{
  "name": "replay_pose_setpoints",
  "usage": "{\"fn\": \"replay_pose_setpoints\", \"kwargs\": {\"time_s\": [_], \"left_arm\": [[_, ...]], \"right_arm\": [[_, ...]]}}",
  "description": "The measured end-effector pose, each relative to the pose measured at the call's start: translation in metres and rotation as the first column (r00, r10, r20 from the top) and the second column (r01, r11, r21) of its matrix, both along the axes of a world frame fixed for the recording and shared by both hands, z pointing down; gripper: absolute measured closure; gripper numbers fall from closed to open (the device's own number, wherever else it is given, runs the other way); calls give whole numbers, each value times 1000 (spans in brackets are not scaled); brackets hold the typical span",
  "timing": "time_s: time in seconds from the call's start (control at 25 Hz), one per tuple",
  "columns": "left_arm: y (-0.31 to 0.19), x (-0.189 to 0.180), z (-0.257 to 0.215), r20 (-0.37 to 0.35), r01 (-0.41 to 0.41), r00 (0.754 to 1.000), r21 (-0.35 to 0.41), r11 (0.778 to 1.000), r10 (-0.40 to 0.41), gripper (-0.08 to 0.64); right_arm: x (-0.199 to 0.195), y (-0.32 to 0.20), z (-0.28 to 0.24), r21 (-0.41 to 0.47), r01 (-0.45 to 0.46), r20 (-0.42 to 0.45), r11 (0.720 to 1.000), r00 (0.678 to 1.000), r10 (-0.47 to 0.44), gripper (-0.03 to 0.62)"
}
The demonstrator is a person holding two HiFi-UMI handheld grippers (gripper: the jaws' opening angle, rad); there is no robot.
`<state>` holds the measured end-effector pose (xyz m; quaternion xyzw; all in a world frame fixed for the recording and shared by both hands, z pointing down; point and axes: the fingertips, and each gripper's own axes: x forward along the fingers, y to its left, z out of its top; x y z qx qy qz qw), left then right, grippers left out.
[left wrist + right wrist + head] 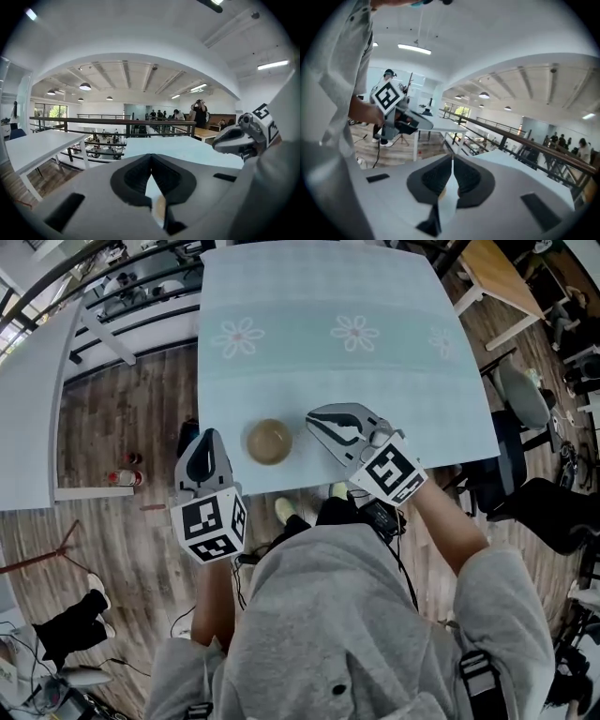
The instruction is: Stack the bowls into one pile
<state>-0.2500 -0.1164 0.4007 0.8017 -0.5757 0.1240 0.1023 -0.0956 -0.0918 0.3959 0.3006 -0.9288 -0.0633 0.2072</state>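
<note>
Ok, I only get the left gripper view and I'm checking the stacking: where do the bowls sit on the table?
Observer: The head view shows one brown bowl near the front edge of the table. I can't tell how many are nested in it.
Operator: Is the right gripper holding one?
Observer: No. Its own view shows the right gripper shut with nothing between its jaws.
Operator: Does the left one touch the bowl?
Observer: No. From above, the left gripper is to the bowl's left, with table showing between them.

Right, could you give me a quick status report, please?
Left claw shut, empty. Right claw shut, empty. One bowl or pile on table, between them. Nothing in the way.
</note>
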Motion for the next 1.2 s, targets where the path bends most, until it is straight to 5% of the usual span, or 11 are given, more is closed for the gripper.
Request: {"fn": "replay_pose_setpoints", "kwargs": {"time_s": [0.12, 0.24, 0.48, 1.2], "left_arm": [[2, 18, -10, 1, -24, 1000, 17, 1000, 24, 545], [6, 39, -19, 1, -50, 999, 31, 998, 50, 545], [15, 90, -21, 16, -90, 996, 14, 996, 89, 545], [39, 206, -12, 40, -155, 987, -2, 988, 155, 545]], "right_arm": [[45, -2, -43, 14, -154, 144, 988, 978, 151, 558], [97, -1, -69, -33, -323, 267, 946, 909, 320, 558], [173, 13, -73, -101, -492, 336, 865, 801, 495, 558], [256, 50, -46, -114, -497, 347, 860, 791, 504, 558]]}}
